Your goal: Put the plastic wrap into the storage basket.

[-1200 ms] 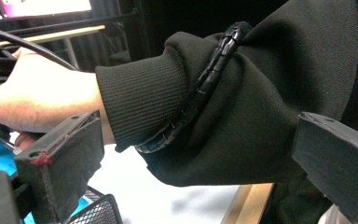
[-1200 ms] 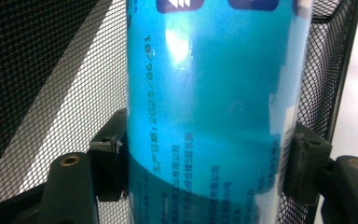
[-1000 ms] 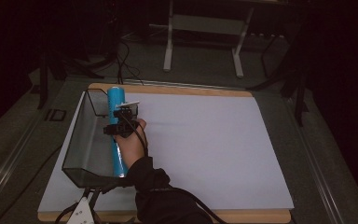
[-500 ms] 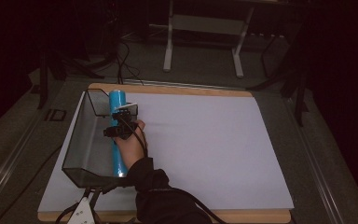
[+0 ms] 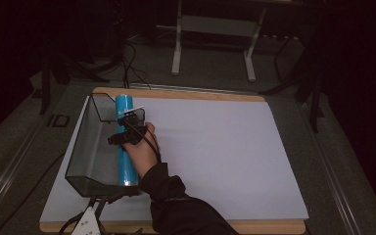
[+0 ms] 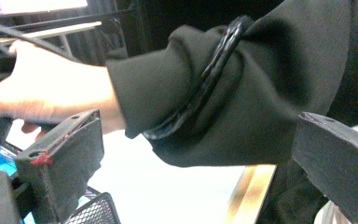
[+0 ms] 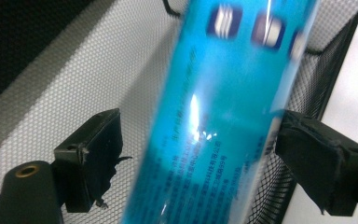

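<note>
At the near left corner of the table, my left tool lay low beside the near end of the wire basket, its jaws spread wide with nothing between them; in its own view they framed my black sleeve, with a dark cable running over it. A corner of the basket's mesh showed at the bottom of that view.

Just beyond, my right hand reached forward over the basket's right rim, carrying my right tool. Its jaws stood apart on either side of a long blue tube. The right jaw sat against the tube's side, or very nearly so, while a gap of mesh showed between the left jaw and the tube, so the tool was released rather than clenched on it.

The tube lay lengthwise along the right side of the basket, from its near end towards its far end. A white sheet covered most of the table to the right.
</note>
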A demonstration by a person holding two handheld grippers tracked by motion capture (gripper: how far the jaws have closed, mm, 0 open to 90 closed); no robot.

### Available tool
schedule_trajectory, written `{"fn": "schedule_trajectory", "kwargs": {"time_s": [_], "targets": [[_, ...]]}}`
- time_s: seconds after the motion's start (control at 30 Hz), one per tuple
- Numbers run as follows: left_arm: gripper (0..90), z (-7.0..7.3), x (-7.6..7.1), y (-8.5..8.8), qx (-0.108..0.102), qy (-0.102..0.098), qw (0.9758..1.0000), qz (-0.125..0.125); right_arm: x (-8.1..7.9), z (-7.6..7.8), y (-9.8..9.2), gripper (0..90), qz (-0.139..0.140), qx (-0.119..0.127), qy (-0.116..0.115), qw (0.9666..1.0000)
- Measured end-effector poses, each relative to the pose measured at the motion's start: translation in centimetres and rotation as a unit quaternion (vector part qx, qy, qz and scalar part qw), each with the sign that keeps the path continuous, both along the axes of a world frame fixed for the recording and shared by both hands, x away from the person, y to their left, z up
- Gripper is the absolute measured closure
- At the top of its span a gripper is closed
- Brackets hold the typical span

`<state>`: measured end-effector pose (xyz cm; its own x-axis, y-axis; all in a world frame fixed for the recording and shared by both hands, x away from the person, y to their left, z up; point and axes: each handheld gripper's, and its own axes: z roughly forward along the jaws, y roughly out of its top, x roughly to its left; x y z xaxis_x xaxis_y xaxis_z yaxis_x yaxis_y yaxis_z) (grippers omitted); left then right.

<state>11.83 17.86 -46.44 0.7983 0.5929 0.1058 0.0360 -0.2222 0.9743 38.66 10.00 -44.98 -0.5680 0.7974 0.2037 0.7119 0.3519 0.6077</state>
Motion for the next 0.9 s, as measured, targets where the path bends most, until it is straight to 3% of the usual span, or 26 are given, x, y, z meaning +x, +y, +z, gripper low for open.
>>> {"fn": "schedule_trajectory", "kwargs": {"time_s": [0.13, 0.3, 0.47, 0.9], "targets": [[3.3, 0.0, 0.0, 0.0, 0.002, 0.0, 1.0, -0.001, -0.3, 1.7, -0.7, 13.1, 0.026, 0.008, -0.034, 0.9991], [3.3, 0.0, 0.0, -0.1, 0.003, 0.0, 1.0, 0.001, -0.7, 3.1, -2.1, 12.8, 0.047, 0.014, -0.051, 0.9975], [3.3, -0.1, 0.0, -0.2, 0.005, 0.001, 1.0, 0.002, -1.1, 3.6, -4.0, 12.9, 0.054, 0.021, -0.048, 0.9971], [3.3, -0.1, 0.3, -0.3, 0.005, 0.004, 0.9999, 0.009, -2.3, 4.3, -10.0, 12.4, 0.065, 0.036, -0.071, 0.9947]]}}
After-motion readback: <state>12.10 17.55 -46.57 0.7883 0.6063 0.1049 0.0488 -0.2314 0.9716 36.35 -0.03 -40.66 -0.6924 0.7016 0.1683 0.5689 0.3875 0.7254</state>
